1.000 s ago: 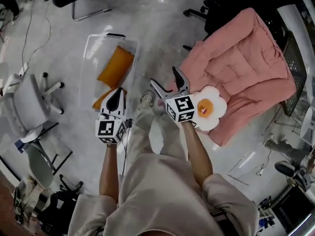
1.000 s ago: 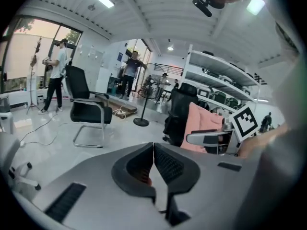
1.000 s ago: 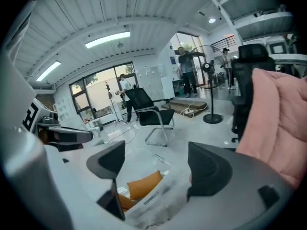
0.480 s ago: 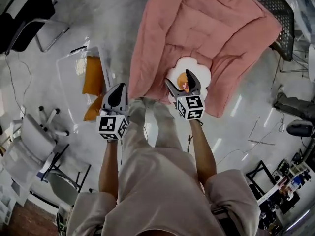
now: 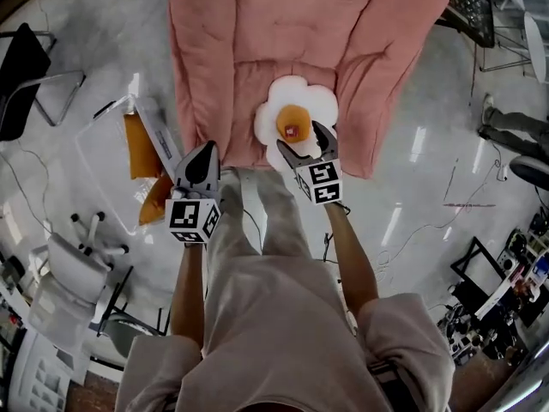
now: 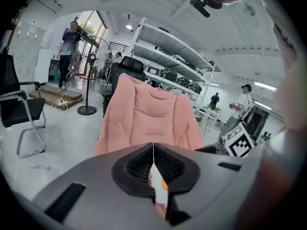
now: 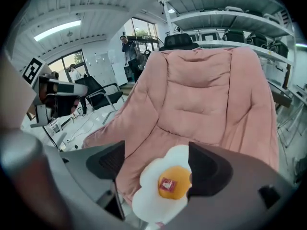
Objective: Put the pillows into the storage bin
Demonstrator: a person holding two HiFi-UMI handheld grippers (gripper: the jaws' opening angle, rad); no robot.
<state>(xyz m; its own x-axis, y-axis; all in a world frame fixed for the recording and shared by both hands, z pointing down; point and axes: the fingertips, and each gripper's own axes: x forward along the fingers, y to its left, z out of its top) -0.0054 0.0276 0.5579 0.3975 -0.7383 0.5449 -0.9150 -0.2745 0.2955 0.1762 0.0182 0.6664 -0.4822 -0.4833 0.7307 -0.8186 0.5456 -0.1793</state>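
Holding the fingers (image 6: 139,166) of the left gripper (image 5: 202,157) pressed together, gripping nothing, and pointing them down and forward at the front edge of the pink padded chair (image 5: 300,24). Holding the fingers (image 7: 111,161) of the right gripper (image 5: 300,137) spread wide, pinching nothing, and aiming them at the fried-egg pillow (image 5: 296,114), with its white rim and orange yolk showing in the gap and no pad pressing on it. Leaving that pillow lying flat on the chair's seat near the front edge, yolk side up, with a small red tag at the middle. Leaving the clear storage bin (image 5: 96,157) standing on the grey floor (image 5: 429,187) just left of the chair, holding one orange pillow (image 5: 135,144) inside and showing a second orange pillow (image 5: 154,199) at its near end, beside the left gripper.
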